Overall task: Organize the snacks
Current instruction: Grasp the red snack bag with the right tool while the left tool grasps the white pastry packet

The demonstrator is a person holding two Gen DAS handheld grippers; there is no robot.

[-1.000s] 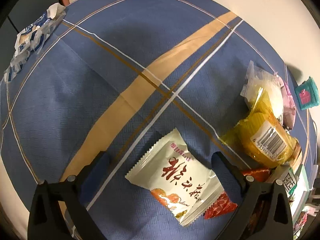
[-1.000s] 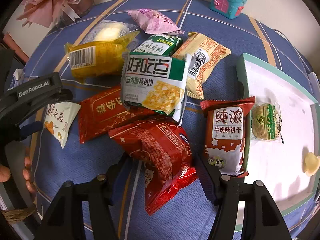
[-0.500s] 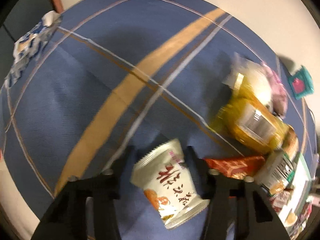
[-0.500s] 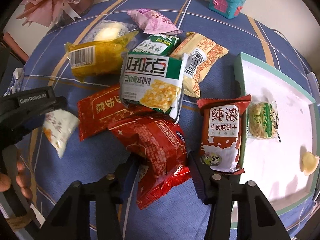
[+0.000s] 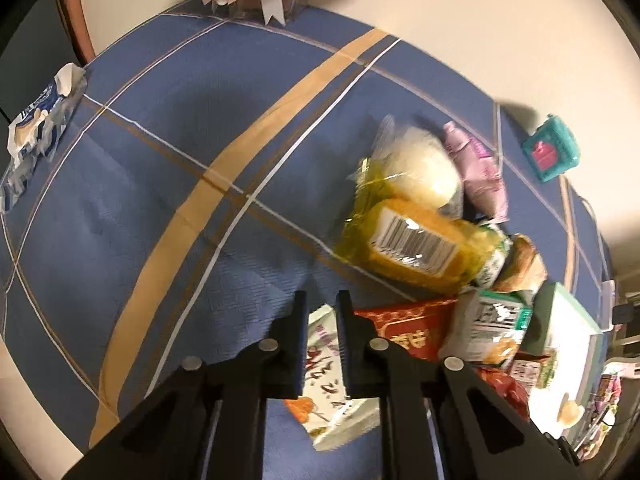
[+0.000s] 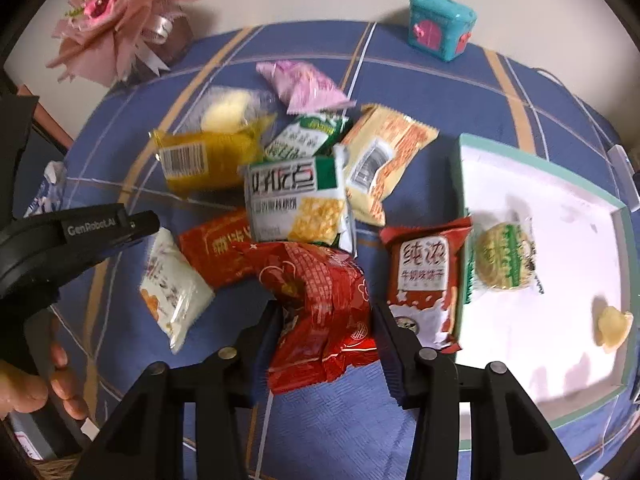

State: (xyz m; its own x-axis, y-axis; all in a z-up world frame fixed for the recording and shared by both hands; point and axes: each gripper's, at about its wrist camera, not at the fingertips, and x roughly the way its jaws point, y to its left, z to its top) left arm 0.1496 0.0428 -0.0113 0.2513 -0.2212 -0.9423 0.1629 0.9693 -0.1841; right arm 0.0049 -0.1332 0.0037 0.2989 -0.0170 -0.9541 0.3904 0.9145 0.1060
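Observation:
My left gripper (image 5: 322, 302) is shut on a white snack packet with red writing (image 5: 325, 364) and holds it above the blue cloth; it also shows in the right wrist view (image 6: 174, 288). My right gripper (image 6: 326, 308) is closed on a crumpled red snack bag (image 6: 320, 304), its fingers pressing both sides. A pile of packets lies behind: a green-and-white cracker pack (image 6: 298, 196), a yellow cake pack (image 6: 204, 160), a red-and-white milk biscuit pack (image 6: 424, 276). The white tray (image 6: 560, 184) at right holds a round biscuit pack (image 6: 505, 262).
A teal toy box (image 6: 440, 26) and a pink bouquet (image 6: 116, 20) stand at the table's far edge. A pink packet (image 6: 304, 86) and an orange packet (image 6: 384, 160) lie in the pile. A blue-white wrapper (image 5: 36, 120) lies far left. A small yellow piece (image 6: 612, 322) sits in the tray.
My left gripper closed on the white packet and lifted it, swinging right toward the pile. My right gripper closed in on the red bag.

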